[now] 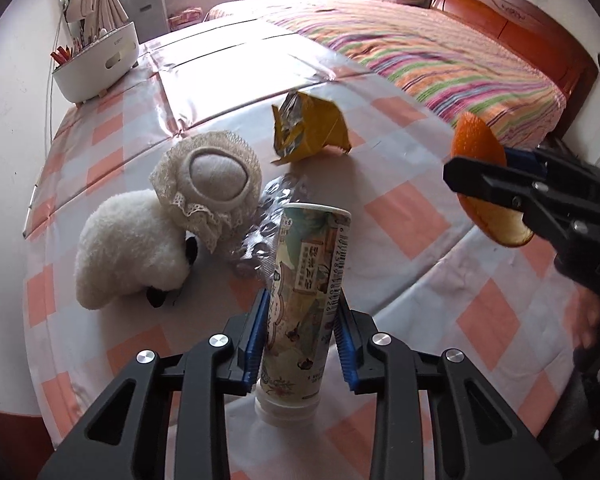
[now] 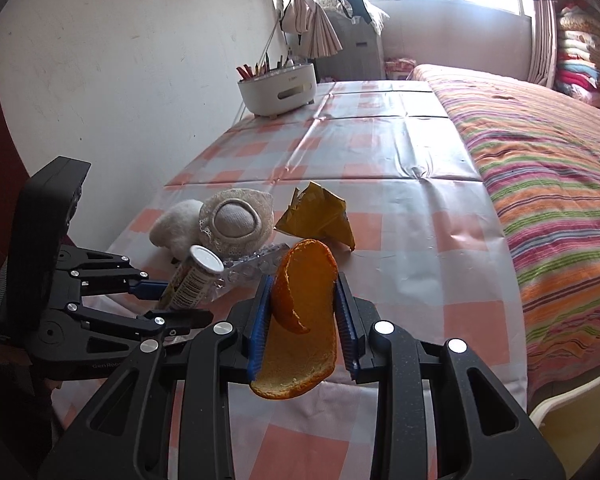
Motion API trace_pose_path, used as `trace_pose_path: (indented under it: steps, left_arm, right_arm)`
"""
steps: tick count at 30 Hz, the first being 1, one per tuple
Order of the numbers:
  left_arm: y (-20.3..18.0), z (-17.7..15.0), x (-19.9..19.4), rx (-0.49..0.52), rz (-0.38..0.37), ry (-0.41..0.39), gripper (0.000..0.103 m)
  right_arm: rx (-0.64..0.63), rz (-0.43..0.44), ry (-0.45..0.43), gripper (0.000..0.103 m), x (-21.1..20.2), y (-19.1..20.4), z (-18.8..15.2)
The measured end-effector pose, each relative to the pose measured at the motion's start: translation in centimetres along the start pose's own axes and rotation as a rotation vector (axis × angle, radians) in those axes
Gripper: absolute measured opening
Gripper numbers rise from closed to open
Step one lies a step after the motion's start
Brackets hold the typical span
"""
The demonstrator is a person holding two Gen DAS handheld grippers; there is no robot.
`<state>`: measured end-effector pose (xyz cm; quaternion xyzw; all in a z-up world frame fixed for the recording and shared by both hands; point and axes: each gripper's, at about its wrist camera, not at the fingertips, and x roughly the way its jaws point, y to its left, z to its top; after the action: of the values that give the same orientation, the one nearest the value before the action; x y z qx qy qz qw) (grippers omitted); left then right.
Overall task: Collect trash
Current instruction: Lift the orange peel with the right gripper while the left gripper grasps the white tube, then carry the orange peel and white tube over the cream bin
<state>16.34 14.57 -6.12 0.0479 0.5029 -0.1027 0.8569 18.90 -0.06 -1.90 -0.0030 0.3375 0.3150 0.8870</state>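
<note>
My left gripper [image 1: 302, 312] is shut on a printed squeeze tube [image 1: 304, 296], white cap toward me, held above the checkered table [image 1: 400, 216]. It shows at lower left in the right wrist view [image 2: 168, 300] with the tube [image 2: 190, 284]. My right gripper [image 2: 304, 308] is shut on an orange peel [image 2: 300, 320] and appears at the right of the left wrist view [image 1: 480, 184] with the peel [image 1: 476, 144]. A crumpled yellow snack wrapper [image 1: 308, 128] [image 2: 320, 216] and an empty clear blister pack [image 1: 268, 220] [image 2: 252, 268] lie on the table.
A white plush sheep with a lace bonnet [image 1: 156, 232] [image 2: 220, 224] lies left of the blister pack. A white pencil holder tub [image 1: 98, 64] [image 2: 278, 88] stands at the far end by the wall. A bed with a striped cover [image 1: 460, 60] [image 2: 548, 168] borders the table's right side.
</note>
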Motion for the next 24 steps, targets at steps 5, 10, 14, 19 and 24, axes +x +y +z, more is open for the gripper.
trace_pose_path:
  steps: [5, 10, 14, 19, 24]
  left_arm:
    - [-1.3, 0.3, -1.0, -0.003, -0.022, -0.038, 0.03]
    - [-2.9, 0.8, -1.9, -0.008, -0.063, -0.069, 0.029]
    - [-4.5, 1.6, -2.9, -0.008, -0.108, -0.105, 0.029]
    - [-6.9, 2.4, -3.3, 0.009, -0.122, -0.139, 0.028]
    - [-8.2, 3.0, -2.8, 0.006, -0.107, -0.153, 0.028]
  right_arm:
    - [0.019, -0.01, -0.034, 0.029, -2.1, -1.3, -0.6]
    - [0.041, -0.024, -0.075, 0.029, -4.9, -2.6, -1.1]
    - [0.074, -0.041, -0.111, 0.029, -7.2, -4.2, -1.7]
    - [0.099, -0.073, -0.142, 0.029, -9.5, -6.1, -2.5]
    - [0.135, -0.096, -0.153, 0.029, -10.5, -8.1, -3.3]
